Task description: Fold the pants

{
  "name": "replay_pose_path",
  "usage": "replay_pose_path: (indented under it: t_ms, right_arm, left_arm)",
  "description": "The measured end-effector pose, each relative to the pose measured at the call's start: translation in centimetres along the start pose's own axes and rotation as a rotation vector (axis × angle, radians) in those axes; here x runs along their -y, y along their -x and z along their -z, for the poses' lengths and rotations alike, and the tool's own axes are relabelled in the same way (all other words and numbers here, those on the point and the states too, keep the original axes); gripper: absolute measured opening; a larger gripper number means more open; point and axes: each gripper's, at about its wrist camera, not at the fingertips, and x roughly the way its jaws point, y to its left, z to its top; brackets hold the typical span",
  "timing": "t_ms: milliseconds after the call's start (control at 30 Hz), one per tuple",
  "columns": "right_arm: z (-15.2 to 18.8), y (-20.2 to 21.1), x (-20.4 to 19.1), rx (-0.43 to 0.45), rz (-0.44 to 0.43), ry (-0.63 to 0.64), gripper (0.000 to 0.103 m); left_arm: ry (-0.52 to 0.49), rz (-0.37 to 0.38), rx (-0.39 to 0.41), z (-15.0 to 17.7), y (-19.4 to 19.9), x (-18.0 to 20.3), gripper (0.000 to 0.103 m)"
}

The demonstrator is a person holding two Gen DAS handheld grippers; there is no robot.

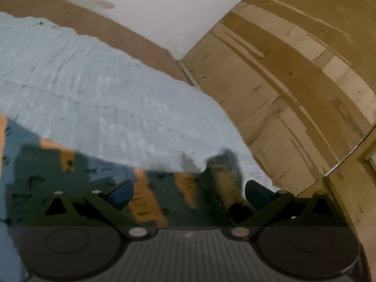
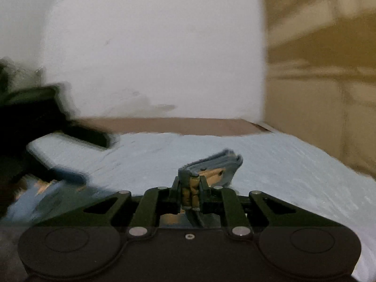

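Pinching a bunched fold of the pants (image 2: 209, 169), the right gripper (image 2: 191, 188) has its jaws closed tight on the cloth above the pale blue bed (image 2: 282, 164). The left gripper (image 1: 188, 188) hangs with jaws spread wide, patterned cloth lying between them, unheld. One pair of pants, two grippers; motion blur smears the bed's left edge.

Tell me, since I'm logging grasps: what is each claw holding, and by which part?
Right claw pinches the pants at a bunched edge. Left claw is open, holding nothing.
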Motion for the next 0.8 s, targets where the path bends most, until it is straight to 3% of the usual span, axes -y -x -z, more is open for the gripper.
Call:
replay_pose_path:
  t_ms: [100, 200, 433, 533, 633, 733, 800]
  right_arm:
    - [1.5, -0.6, -3.0, -0.075, -0.062, 0.074, 0.014]
    - [3.6, -1.3, -4.3, -0.141, -0.064, 0.085, 0.015]
    - [4.1, -0.3, -3.8, -0.083, -0.049, 0.013, 0.015]
    - [4.3, 0.0, -3.3, -0.062, -0.052, -0.025, 0.015]
    - [4.7, 0.8, -3.4, -0.054, -0.061, -0.033, 0.015]
    - [4.8, 1.0, -3.4, -0.046, -0.065, -0.026, 0.015]
    - [4.9, 1.2, -3.4, -0.041, -0.067, -0.025, 0.015]
  left_arm:
    - [0.018, -0.036, -0.030, 0.9, -0.4, -1.3, 0.102]
    - [-0.010, -0.076, -0.062, 1.7, -0.4, -1.7, 0.102]
    - [0.001, -0.085, -0.106, 2.0, -2.7, -1.1, 0.100]
    - [0.031, -0.089, -0.119, 1.7, -4.3, -0.8, 0.092]
    - [0.063, -0.106, -0.139, 1.4, -5.9, -0.6, 0.080]
    - [0.092, -0.141, -0.140, 1.2, -6.8, -0.5, 0.059]
    - [0.100, -0.159, -0.157, 1.2, -7.2, -0.3, 0.031]
